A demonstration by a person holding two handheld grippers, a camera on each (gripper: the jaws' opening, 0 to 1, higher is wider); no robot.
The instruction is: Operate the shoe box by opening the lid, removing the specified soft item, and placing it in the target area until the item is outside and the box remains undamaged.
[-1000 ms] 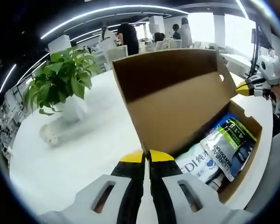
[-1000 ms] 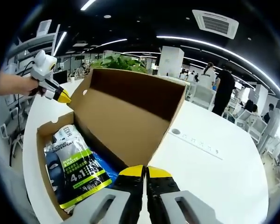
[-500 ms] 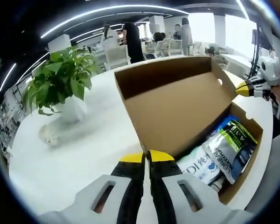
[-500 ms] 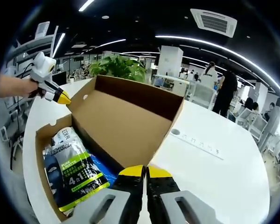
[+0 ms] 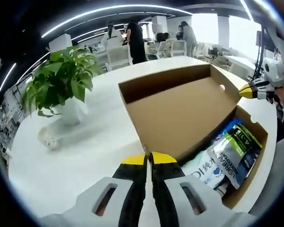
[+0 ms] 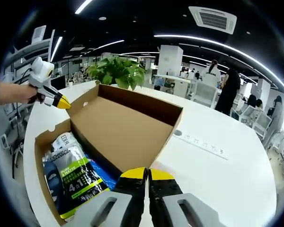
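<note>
Box lid (image 5: 180, 111) is lying wide open, packets (image 6: 75, 177) sitting inside; left gripper (image 5: 147, 159) and right gripper (image 6: 146, 173) both pinching narrow, holding nothing.

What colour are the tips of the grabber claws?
Yellow. The left gripper and right gripper both have yellow tips on black jaws, clearest in the right gripper view.

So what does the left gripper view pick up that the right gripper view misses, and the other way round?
Left gripper view: the potted plant's white pot and a small pale object lying on the table near it.

Right gripper view: a ceiling air vent and a strip of small round fittings set in the tabletop.

Both: the open cardboard shoe box, its lid folded back, the printed soft packets inside, green leaves, a white table, and each camera's own shut hand-held gripper.
</note>
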